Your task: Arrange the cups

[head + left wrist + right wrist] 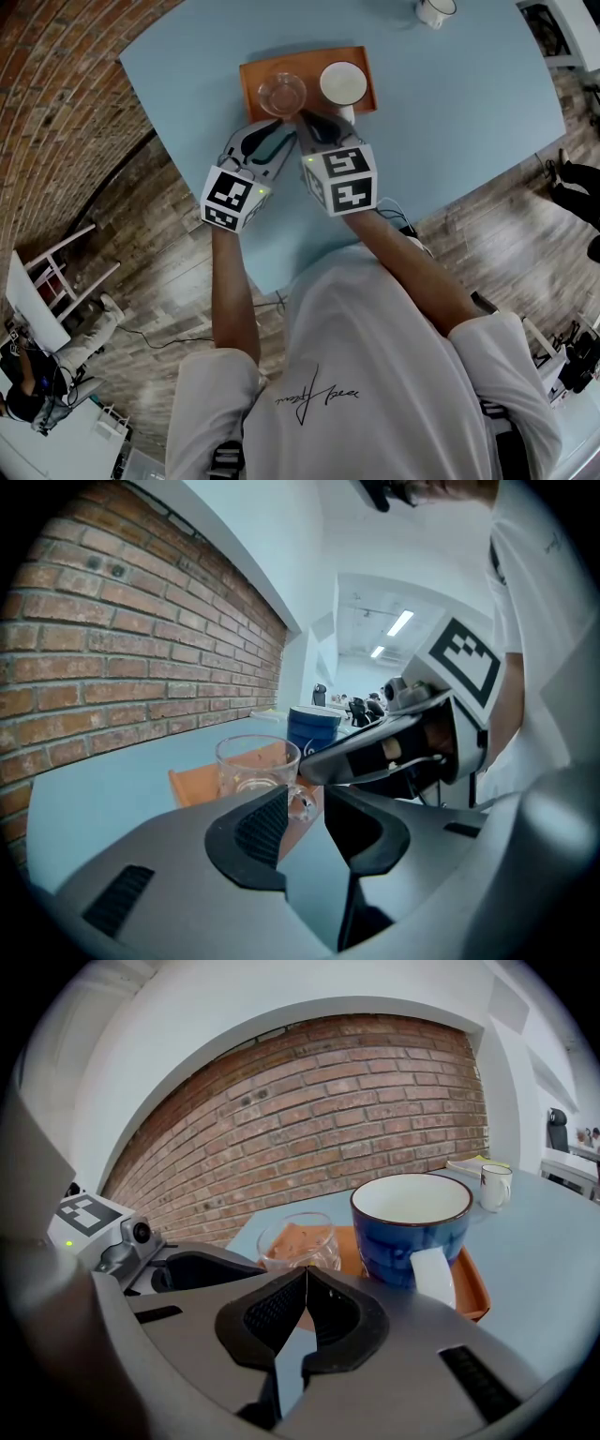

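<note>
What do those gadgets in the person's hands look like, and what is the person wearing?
Each is a grey plastic tool: the left gripper and right gripper end in two dark ribbed jaws. Each carries a white cube printed with black square markers. The person wears a white short-sleeved T-shirt.

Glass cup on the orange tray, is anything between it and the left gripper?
Nothing visible does. The left gripper, jaws apart, points straight at the glass cup on the orange tray. The right gripper, shut, sits close beside it, not across the gap.
</note>
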Available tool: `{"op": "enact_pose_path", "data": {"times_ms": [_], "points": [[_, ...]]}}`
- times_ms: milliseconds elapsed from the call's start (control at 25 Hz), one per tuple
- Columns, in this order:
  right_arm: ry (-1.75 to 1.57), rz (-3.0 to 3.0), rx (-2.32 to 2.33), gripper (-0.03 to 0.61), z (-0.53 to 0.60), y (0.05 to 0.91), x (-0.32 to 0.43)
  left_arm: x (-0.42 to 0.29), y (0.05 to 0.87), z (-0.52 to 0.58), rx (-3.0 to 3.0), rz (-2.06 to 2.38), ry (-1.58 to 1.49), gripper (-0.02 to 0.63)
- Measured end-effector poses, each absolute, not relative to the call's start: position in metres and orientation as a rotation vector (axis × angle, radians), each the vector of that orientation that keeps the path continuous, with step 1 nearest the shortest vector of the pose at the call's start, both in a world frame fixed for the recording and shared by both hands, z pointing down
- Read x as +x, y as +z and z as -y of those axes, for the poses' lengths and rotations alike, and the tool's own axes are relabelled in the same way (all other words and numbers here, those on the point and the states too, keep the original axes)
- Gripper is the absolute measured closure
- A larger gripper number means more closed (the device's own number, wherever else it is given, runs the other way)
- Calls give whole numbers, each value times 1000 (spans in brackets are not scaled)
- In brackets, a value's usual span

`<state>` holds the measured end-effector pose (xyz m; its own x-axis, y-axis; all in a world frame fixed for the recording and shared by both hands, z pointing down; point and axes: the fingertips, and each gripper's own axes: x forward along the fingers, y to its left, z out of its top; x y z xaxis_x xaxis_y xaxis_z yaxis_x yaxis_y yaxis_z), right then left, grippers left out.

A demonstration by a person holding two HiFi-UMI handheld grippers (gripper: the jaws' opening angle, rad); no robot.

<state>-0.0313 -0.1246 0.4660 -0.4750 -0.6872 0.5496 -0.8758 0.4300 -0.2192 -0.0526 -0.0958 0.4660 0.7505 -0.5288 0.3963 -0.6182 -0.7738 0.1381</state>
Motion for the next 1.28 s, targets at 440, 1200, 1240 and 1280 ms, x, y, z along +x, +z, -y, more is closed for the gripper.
{"op": "enact_pose_path", "data": {"times_ms": [440,1200,1240,1280], "points": [[713,2321,1295,555,101,464,-18,-58,466,74,2624,923,381,489],[556,2493,1093,555,74,403,-20,-67,421,42,2485,1286,338,604],[541,2501,1076,555,73,398,-18,-65,416,40,2464,1304,321,604],[530,2510,1058,555,72,392,-15,-64,411,39,2444,1312,298,604]]}}
